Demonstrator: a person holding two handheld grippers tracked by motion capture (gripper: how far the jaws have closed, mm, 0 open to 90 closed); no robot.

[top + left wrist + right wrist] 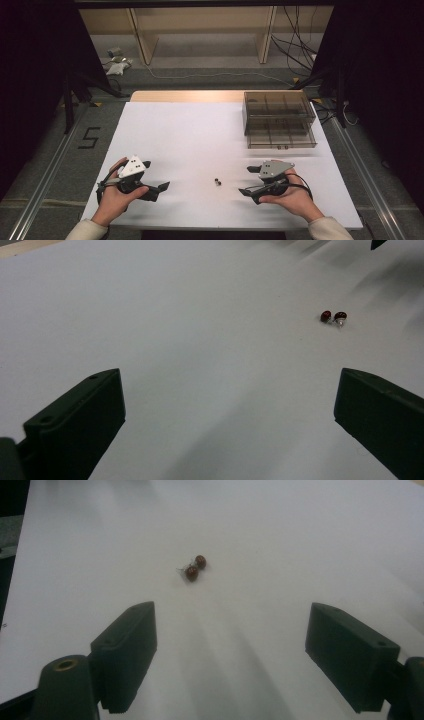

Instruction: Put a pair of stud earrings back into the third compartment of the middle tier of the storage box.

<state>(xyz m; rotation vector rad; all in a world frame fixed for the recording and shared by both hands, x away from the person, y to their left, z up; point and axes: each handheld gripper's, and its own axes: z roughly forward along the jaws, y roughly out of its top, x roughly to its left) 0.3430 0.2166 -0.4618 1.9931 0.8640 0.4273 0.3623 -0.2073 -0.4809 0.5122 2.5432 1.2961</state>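
A person is holding a gripper in each hand low over a white bench (200,135). Two small dark red beads (217,181) are lying touching each other between them, near the front edge. The left gripper (161,189) and right gripper (248,180) are both pointing inward toward the beads, fingers spread wide and gripping nothing. A smoky clear drawer box (279,119) is sitting at the far right corner.

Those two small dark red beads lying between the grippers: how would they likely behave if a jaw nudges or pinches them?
The two red beads look round and glossy, so a nudge would probably send them rolling on the smooth white table. They are tiny beside the open right gripper, so likely very light and apt to slip out of a pinch. A thin clear stub beside one may limit rolling.
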